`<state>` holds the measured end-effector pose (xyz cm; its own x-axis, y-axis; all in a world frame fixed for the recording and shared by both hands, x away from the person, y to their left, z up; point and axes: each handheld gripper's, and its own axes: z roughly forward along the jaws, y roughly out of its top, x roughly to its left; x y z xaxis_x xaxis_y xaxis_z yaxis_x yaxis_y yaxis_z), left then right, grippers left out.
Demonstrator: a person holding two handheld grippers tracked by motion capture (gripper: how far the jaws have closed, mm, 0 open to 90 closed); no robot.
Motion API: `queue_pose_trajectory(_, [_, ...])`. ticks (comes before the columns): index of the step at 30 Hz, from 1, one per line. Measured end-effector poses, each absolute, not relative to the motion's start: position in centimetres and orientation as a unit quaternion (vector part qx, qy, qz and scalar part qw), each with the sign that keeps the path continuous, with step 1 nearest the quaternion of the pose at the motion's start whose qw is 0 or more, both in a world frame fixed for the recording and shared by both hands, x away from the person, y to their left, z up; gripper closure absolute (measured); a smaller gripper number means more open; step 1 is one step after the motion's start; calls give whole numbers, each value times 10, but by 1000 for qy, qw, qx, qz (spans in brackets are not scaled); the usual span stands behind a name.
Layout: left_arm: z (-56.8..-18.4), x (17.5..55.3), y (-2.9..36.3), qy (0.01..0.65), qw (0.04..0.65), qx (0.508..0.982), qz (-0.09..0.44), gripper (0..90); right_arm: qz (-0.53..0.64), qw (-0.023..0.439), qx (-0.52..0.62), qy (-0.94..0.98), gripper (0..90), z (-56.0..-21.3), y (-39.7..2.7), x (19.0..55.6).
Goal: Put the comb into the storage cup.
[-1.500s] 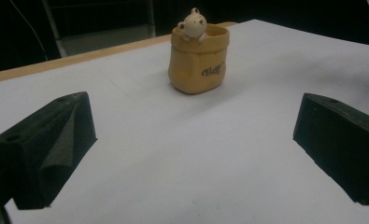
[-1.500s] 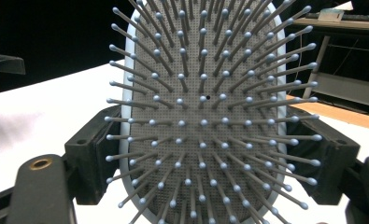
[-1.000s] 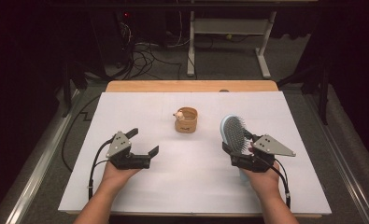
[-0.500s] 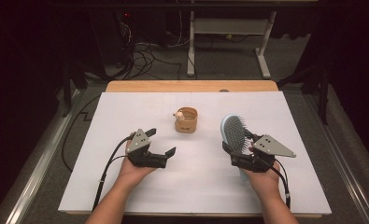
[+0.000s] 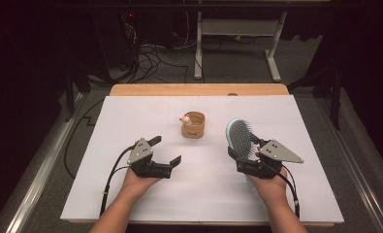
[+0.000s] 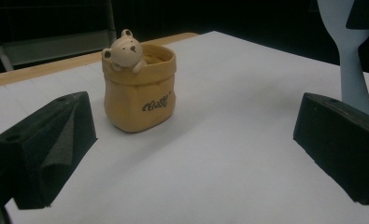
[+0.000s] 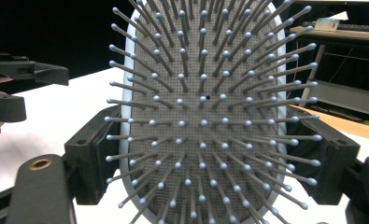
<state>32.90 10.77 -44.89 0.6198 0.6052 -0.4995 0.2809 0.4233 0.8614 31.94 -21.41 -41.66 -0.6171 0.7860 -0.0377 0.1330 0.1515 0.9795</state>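
— Fingers first: how do they stand on the left gripper [image 5: 165, 151]?

— Spread wide, with nothing between them. It hovers low over the white sheet [image 5: 131, 116] that covers the counter [image 5: 145, 89], at the near left. In the left gripper view its two black fingers [image 6: 46, 144] frame a bare stretch of sheet, and the pot stands beyond them, nearer the left one.

— Which pot?

— A small tan pot [image 5: 194, 124] with a little bear's head [image 6: 124, 48] peeking over its rim and dark lettering on its side. It stands upright near the middle of the sheet, apart from both grippers.

— And to the right?

— The right gripper [image 5: 245, 158] has hold of a pale blue hairbrush [image 5: 240, 136]. Its fingers [image 7: 91, 154] stand fairly wide because they clamp the two edges of the brush head, as the right gripper view shows, with the bristles facing that camera.

— How does the brush sit?

— Head tilted up and away from the person, clear of the sheet, right of the pot and not touching it. In the high view the handle is hidden by the gripper and hand; in the left gripper view the handle [image 6: 352, 70] hangs down from that grip.
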Motion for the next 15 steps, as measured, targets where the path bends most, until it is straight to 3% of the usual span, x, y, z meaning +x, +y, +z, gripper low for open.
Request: queue_pose_trajectory(15, [-440,320,104,410,742,520,105,11,563,307,296,708,206,-412,-183,329])
